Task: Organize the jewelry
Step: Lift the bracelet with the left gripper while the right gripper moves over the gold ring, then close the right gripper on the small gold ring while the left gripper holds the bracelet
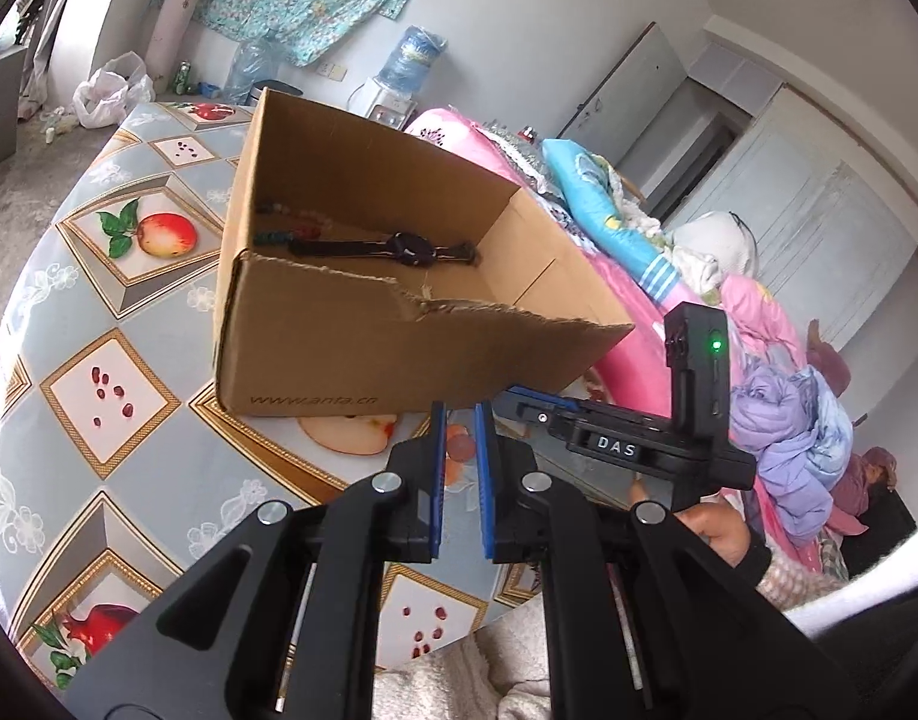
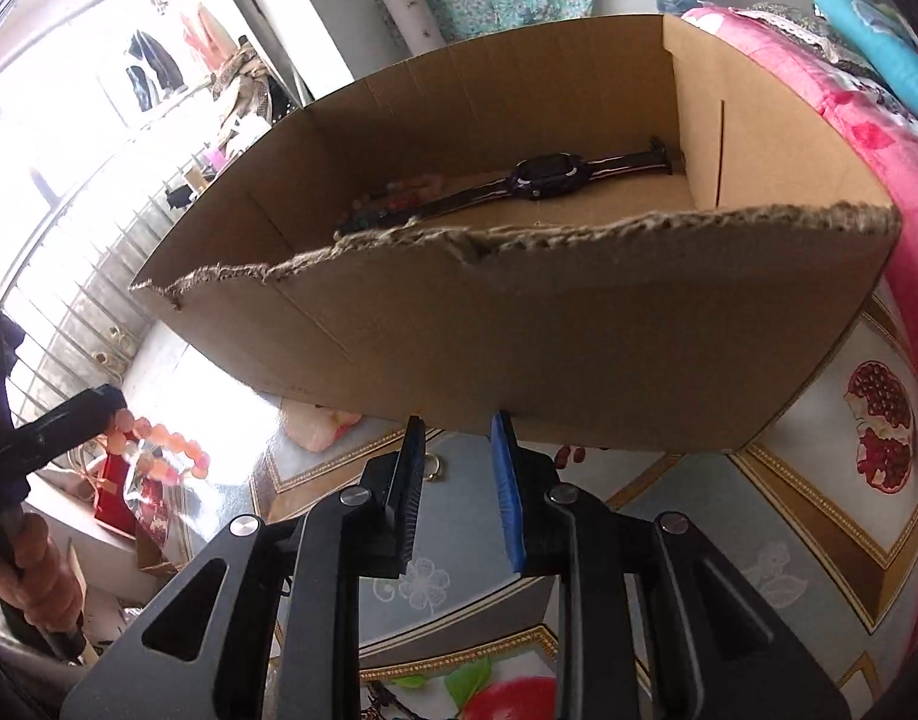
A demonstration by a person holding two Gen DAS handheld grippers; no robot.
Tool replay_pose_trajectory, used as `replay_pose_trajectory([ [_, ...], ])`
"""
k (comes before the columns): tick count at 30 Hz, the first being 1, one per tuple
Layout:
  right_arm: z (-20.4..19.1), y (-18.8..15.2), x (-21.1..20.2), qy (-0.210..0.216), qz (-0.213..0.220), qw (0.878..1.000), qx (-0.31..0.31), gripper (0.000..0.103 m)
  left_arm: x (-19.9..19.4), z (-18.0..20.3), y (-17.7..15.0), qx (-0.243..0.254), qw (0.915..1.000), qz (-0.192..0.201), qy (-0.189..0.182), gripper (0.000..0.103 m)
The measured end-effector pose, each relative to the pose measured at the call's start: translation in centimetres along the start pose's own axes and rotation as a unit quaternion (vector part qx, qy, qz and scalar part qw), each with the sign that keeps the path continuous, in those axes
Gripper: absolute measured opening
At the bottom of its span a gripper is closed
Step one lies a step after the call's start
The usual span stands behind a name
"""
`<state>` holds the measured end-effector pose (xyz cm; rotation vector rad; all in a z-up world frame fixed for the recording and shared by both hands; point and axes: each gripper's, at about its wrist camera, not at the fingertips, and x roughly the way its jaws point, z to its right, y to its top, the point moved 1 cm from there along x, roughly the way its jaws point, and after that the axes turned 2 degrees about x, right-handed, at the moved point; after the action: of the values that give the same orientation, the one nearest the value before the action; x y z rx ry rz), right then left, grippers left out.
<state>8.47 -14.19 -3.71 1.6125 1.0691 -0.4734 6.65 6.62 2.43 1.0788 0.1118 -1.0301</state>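
An open cardboard box (image 1: 363, 336) stands on the fruit-patterned table; it also fills the right wrist view (image 2: 579, 348). Inside lie a black wristwatch (image 1: 408, 248) (image 2: 543, 178) and a dark beaded string (image 1: 279, 237) (image 2: 387, 204). My left gripper (image 1: 459, 414) hangs in front of the box; in the right wrist view its fingers (image 2: 99, 405) are shut on a pink-orange bead bracelet (image 2: 165, 441) that dangles at the left. My right gripper (image 2: 456, 426) is open and empty, just short of the box's near wall. A small ring (image 2: 435, 468) lies on the table by its left finger.
The table (image 1: 69, 384) has a grey cloth with fruit pictures. A bed with pink bedding and piled clothes (image 1: 759, 360) lies right of the table. A red gift box (image 2: 114, 495) sits beyond the table's left edge. A window with metal bars (image 2: 69, 300) is at left.
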Motion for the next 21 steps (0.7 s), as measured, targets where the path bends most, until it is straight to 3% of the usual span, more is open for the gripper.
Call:
replay_pose_trajectory([
  [5,-2.3,-2.0,1.5,-0.032,-0.025,0.997,-0.058,0.029,0.1,-0.4,-0.4,0.002,1.0000,0.000,0.004,0.008],
  [12,-4.9,-2.7,2.7,-0.092,-0.001,0.989,-0.116,0.027,0.3,-0.8,-0.8,0.000,0.9999,-0.010,0.006,0.008],
  [14,-5.3,-2.9,2.7,-0.086,-0.004,0.989,-0.124,0.018,0.3,-0.9,-0.9,0.001,0.9999,-0.009,0.007,0.008],
  [21,-5.0,-2.6,2.8,-0.069,-0.012,0.990,-0.126,0.011,0.4,-0.7,-0.9,0.002,0.9999,-0.005,0.009,0.008],
])
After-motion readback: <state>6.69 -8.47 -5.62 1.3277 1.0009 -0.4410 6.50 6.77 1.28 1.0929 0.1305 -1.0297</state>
